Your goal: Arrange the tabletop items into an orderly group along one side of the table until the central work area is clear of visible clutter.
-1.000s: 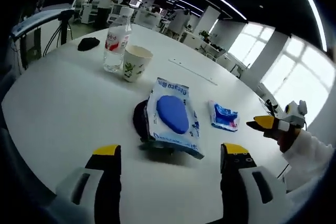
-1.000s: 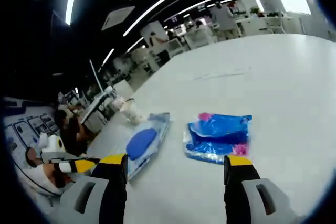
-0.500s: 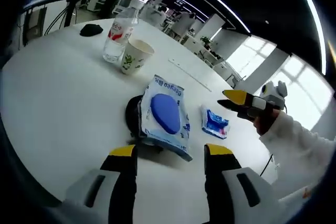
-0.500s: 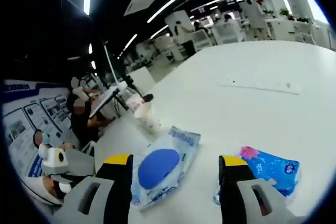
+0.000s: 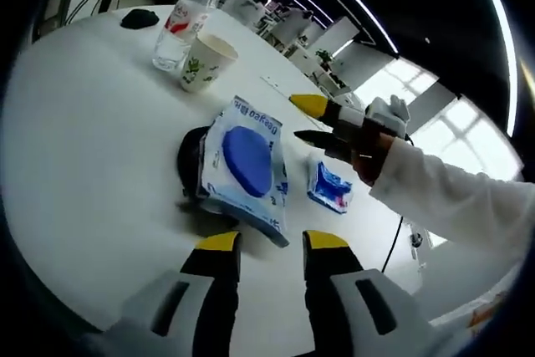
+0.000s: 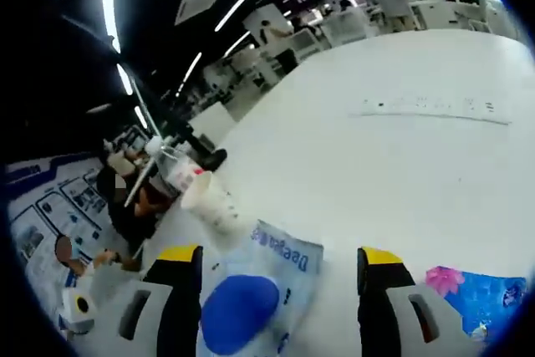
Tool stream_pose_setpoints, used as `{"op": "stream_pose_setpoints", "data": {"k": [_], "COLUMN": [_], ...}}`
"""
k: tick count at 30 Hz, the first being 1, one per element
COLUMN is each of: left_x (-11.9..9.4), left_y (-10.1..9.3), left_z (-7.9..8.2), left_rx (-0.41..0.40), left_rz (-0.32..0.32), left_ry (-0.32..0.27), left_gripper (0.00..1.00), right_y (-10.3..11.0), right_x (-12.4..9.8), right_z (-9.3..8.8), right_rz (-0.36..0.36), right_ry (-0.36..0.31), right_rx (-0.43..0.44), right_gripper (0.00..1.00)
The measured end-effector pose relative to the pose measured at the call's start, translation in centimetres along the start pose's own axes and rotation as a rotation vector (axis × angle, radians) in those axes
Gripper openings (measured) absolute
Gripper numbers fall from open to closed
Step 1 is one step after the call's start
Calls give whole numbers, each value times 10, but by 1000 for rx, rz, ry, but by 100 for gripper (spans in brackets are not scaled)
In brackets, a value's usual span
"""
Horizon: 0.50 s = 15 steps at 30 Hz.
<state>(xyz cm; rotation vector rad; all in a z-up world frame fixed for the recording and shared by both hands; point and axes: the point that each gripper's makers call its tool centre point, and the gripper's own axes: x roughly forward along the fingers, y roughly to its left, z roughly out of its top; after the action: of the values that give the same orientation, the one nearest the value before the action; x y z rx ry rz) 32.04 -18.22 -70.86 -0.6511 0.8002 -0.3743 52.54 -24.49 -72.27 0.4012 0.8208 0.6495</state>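
A white wet-wipes pack with a blue oval lid (image 5: 244, 160) lies mid-table on top of a flat black thing (image 5: 188, 169). My left gripper (image 5: 272, 242) sits just short of the pack's near edge, jaws narrowly apart with nothing between them. A small blue tissue packet (image 5: 328, 191) lies to the pack's right. My right gripper (image 5: 305, 120), held by a white-sleeved hand, hovers over the gap between pack and packet. In the right gripper view that gripper (image 6: 280, 257) is wide open above the wipes pack (image 6: 242, 311), with the blue packet (image 6: 476, 298) at the lower right.
A paper cup (image 5: 203, 60) and a clear water bottle (image 5: 178, 27) stand together at the far side, with a small black object (image 5: 138, 17) beyond them. A thin pale strip (image 6: 435, 106) lies flat on the white table (image 5: 75, 148). Desks and people fill the background.
My left jaws have drawn closer together and moved up to the pack. The right gripper has swung left, from beside the blue packet to over the wipes pack.
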Motion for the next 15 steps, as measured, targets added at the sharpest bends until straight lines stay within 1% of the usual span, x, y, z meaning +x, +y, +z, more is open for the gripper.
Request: {"op": "stream_pose_setpoints", "data": {"k": [3, 6, 7, 8, 10, 12, 13, 15], "left_x": [5, 10, 11, 13, 17, 21, 22, 24], "left_y": [1, 2, 3, 3, 4, 3, 3, 4], "left_z": [-2, -1, 0, 0, -1, -3, -4, -5], "left_rx": [5, 4, -3, -14, -67, -82, -89, -102], "left_rz": [1, 7, 9, 12, 16, 10, 11, 18], "left_ry": [11, 7, 3, 2, 15, 23, 25, 28], "left_gripper": [26, 25, 24, 23, 21, 17, 15, 14], "right_y": [-10, -12, -15, -16, -13, -12, -9, 0], "right_x": [7, 14, 16, 15, 20, 26, 30, 29], "right_z": [2, -5, 4, 1, 2, 1, -1, -5], "right_rz": [-44, -50, -43, -70, -69, -61, -50, -42], "right_ry": [-24, 3, -34, -20, -25, -37, -33, -24], "right_rx": [59, 63, -15, 57, 57, 72, 79, 40], "right_gripper": [77, 75, 69, 66, 60, 59, 57, 53]}}
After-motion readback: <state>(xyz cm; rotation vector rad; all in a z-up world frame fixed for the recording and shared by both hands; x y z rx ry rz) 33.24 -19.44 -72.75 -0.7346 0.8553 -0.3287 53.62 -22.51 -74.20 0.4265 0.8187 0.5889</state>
